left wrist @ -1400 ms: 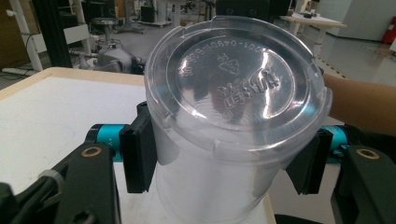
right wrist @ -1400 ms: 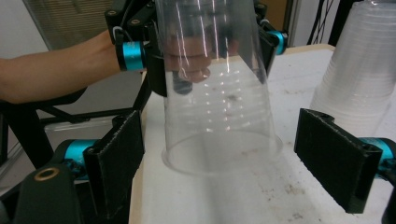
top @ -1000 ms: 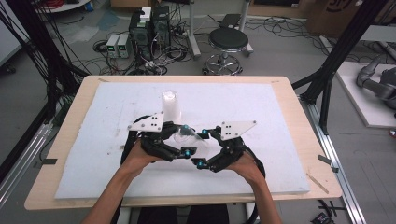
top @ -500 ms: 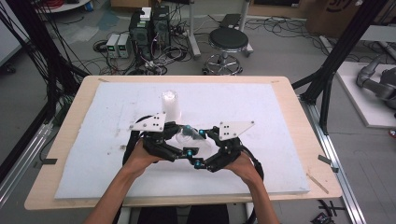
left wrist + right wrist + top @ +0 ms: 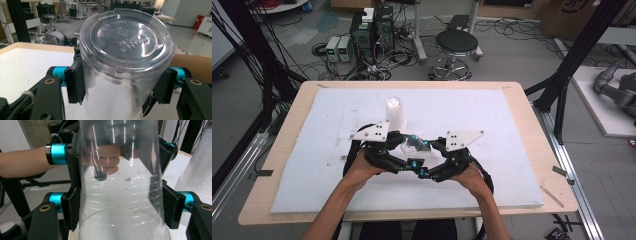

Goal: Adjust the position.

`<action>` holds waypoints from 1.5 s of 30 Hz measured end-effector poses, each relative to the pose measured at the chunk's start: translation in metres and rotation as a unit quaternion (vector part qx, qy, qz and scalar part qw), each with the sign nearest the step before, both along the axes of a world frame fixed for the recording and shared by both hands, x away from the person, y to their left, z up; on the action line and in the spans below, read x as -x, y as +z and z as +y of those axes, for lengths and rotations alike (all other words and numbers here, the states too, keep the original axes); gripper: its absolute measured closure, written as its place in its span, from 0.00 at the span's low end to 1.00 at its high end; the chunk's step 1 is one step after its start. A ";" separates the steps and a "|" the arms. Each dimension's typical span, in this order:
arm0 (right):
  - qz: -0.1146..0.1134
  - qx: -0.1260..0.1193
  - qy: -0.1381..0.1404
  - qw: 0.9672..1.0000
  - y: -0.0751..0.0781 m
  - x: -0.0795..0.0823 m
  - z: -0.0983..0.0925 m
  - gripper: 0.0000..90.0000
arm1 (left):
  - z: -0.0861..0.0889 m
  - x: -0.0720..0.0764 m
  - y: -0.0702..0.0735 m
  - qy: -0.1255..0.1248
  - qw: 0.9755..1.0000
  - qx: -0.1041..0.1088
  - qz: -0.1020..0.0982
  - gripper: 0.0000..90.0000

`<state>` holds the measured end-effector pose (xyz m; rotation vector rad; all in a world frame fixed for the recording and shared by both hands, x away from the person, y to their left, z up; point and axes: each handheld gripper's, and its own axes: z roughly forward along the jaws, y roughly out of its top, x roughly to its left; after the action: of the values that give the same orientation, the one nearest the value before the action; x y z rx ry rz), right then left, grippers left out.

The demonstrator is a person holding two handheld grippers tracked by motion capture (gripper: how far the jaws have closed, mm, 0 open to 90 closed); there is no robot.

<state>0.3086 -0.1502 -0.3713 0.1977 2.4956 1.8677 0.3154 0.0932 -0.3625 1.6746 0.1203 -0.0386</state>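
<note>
In the high view, the person is holding both grippers close together a bit below the centre of the frame, over the white foam mat (image 5: 492, 130) that is covering the wooden table (image 5: 532, 115). The left gripper (image 5: 404, 146) is coming in from the left and the right gripper (image 5: 428, 150) from the right, tips nearly meeting. Between them a clear plastic cup (image 5: 414, 145) is lying on its side, held above the mat.

In the left gripper view, the cup (image 5: 125, 62) is sitting in the centre of the frame w/ its closed bottom facing the camera; moulded letters and a recycling mark are showing on it. The left gripper (image 5: 120, 85) is clamping the cup wall from both sides: the black pads are pressing on it at centre-left and centre-right, so the jaws are standing only as wide as the cup.

In the right gripper view, the cup (image 5: 120, 195) is taking the middle of the frame, wide end toward the bottom edge. The right gripper (image 5: 120, 207) is gripping it too; its jaws have just been closing, and now the pads are touching the wall at lower left and lower right. The left gripper's jaws are holding the narrower end in the upper part of the frame, approx. opposite.

A stack of clear cups (image 5: 395, 112) is standing upside down on the mat, just above the left gripper in the high view, apart from the held cup. The same stack (image 5: 197, 167) is showing at the right edge of the right gripper view.
</note>
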 end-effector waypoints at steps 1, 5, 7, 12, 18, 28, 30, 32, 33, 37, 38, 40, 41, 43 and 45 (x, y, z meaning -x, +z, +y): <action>-0.001 0.001 0.000 1.000 0.000 0.000 0.000 0.34 | 0.000 0.000 0.000 0.000 1.000 0.000 0.000 0.41; -0.004 0.005 -0.001 1.000 0.000 0.000 0.000 0.36 | 0.001 0.000 -0.001 0.000 1.000 -0.003 0.001 0.41; -0.003 0.008 0.000 1.000 0.000 0.000 0.000 0.36 | 0.000 0.000 -0.001 -0.001 1.000 -0.005 0.002 0.41; -0.002 0.016 -0.006 1.000 0.000 0.001 0.000 0.36 | 0.000 0.000 -0.002 0.025 1.000 -0.005 0.002 0.11; -0.002 0.019 -0.006 1.000 0.000 0.000 -0.001 0.36 | 0.005 0.001 -0.002 0.021 1.000 0.003 -0.006 0.07; -0.001 0.052 -0.007 0.999 0.001 0.000 0.002 0.36 | 0.016 0.004 0.004 0.041 0.997 -0.071 -0.016 0.07; 0.001 0.073 -0.007 0.997 0.004 0.001 0.004 0.36 | 0.020 0.003 0.007 0.037 0.995 -0.095 -0.015 0.07; 0.001 0.102 -0.007 0.995 0.008 0.002 0.006 0.36 | 0.023 0.004 0.011 0.034 0.991 -0.127 -0.018 0.07; 0.001 0.102 -0.007 0.995 0.008 0.002 0.006 0.36 | 0.023 0.004 0.011 0.034 0.991 -0.127 -0.018 0.07; 0.001 0.177 -0.005 0.984 0.018 -0.001 0.014 0.36 | 0.029 0.005 0.019 0.029 0.977 -0.209 -0.018 0.07; 0.002 0.197 -0.003 0.980 0.020 -0.001 0.016 0.36 | 0.030 0.004 0.020 0.032 0.974 -0.226 -0.015 0.07; -0.001 0.233 -0.002 0.972 0.023 -0.002 0.020 0.36 | 0.030 0.004 0.022 0.032 0.965 -0.262 -0.012 0.07; -0.001 0.250 -0.001 0.968 0.025 -0.002 0.022 0.36 | 0.029 0.003 0.023 0.031 0.961 -0.276 -0.011 0.07; 0.001 0.278 -0.002 0.960 0.028 -0.003 0.026 0.37 | 0.029 0.002 0.026 0.024 0.954 -0.300 -0.011 0.07; 0.006 0.311 -0.001 0.950 0.031 -0.004 0.030 0.37 | 0.027 0.002 0.028 0.021 0.949 -0.315 -0.009 0.07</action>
<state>0.3130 -0.1202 -0.3401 0.1899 2.9241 0.9890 0.3133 0.1198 -0.3344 2.3101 0.1659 0.0544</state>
